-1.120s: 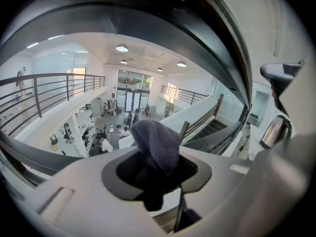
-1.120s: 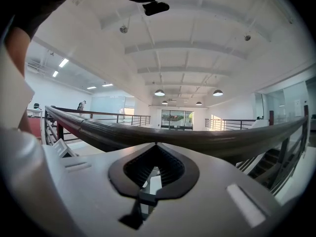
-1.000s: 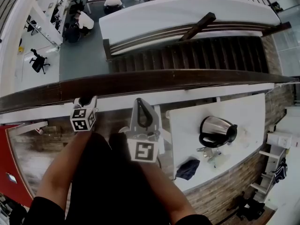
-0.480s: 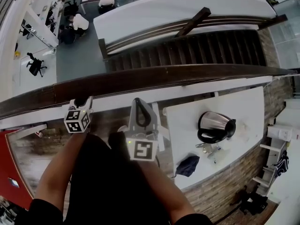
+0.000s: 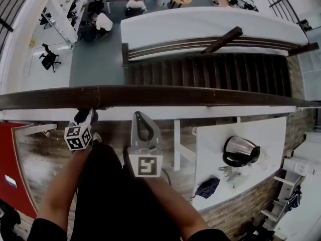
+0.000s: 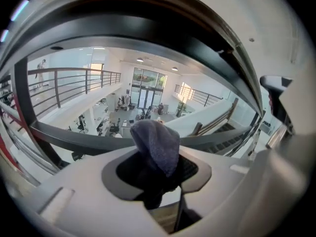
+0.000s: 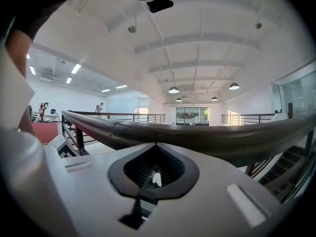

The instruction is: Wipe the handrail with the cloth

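Note:
The dark brown handrail (image 5: 200, 95) runs level across the head view. My left gripper (image 5: 84, 116) sits just below it on the near side, shut on a blue-grey cloth (image 6: 156, 144) that bulges out past the jaws. In the head view the cloth (image 5: 82, 116) shows only as a dark lump at the tip. To its right, my right gripper (image 5: 139, 114) is shut with nothing in it, its tip close under the rail. In the right gripper view the handrail (image 7: 207, 138) crosses just beyond that gripper (image 7: 154, 145).
Beyond the rail lies a drop to a lower floor with a dark staircase (image 5: 210, 72) and people seated at desks (image 5: 103, 21). Below stands a white table (image 5: 261, 185) with a kettle (image 5: 239, 152) and a dark rag (image 5: 207, 187). A red wall (image 5: 12, 169) is at left.
The head camera has shifted, so the rail now looks level. Both grippers sit slightly further left and lower in the view. Their grip is unchanged.

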`<state>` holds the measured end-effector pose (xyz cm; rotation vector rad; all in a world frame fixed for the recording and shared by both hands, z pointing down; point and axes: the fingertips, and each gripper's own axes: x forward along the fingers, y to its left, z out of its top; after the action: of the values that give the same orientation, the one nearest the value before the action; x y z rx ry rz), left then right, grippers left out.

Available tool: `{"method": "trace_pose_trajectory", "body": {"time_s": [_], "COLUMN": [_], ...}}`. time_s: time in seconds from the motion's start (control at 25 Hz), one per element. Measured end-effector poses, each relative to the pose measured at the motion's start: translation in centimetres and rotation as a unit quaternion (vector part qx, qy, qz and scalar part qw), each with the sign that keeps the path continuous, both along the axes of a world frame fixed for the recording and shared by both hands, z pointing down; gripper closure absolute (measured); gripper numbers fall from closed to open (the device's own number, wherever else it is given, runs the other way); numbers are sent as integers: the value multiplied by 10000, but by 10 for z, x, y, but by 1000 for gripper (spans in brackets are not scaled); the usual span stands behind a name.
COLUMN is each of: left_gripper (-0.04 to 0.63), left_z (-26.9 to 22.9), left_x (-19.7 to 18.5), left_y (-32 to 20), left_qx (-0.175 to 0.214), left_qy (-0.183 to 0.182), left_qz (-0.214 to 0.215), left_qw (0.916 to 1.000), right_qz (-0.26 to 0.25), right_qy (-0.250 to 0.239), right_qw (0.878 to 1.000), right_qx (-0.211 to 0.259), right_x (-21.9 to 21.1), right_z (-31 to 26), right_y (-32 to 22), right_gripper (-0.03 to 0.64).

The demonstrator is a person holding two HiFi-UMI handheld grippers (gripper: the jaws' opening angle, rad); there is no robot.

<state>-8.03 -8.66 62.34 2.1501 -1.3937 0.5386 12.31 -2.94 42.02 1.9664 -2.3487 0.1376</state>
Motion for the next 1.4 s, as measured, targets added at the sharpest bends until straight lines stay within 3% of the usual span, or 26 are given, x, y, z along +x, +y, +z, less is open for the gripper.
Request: {"method": "trace_pose_trajectory", "body": {"time_s": [0.24,0.44,0.76,1.04,1.28,1.4], "left_gripper": [463,463,463,463,463,463], "left_z": [7,26,67,107,129,136], "left_x": [-80,-125,-184,-199,-201,-201], "left_y": [8,8,-4,-21,-30,-36], "left_qx": [-98,-275,-524,-631,-853,-726], "left_qy": [-357,-666,-637,-465,-321,-578], "left_qz": [-11,552,408,496,412,644], "left_qw": [9993,9959,9958,9957,9950,9936], "right_qz": [-387,-620,-507,-583,-314,-265], "right_qy": [-56,15,104,649,359,447], "right_qw": [9992,9977,9980,9942,9968,9965], "right_qx": [-107,-279,-360,-630,-649,-649], "right_x": [-80,-137,-182,-207,-213,-211], "right_z": [4,4,13,40,47,51], "right_y": [-6,-5,-2,4,3,2], "right_gripper": [615,615,615,615,615,615]}}
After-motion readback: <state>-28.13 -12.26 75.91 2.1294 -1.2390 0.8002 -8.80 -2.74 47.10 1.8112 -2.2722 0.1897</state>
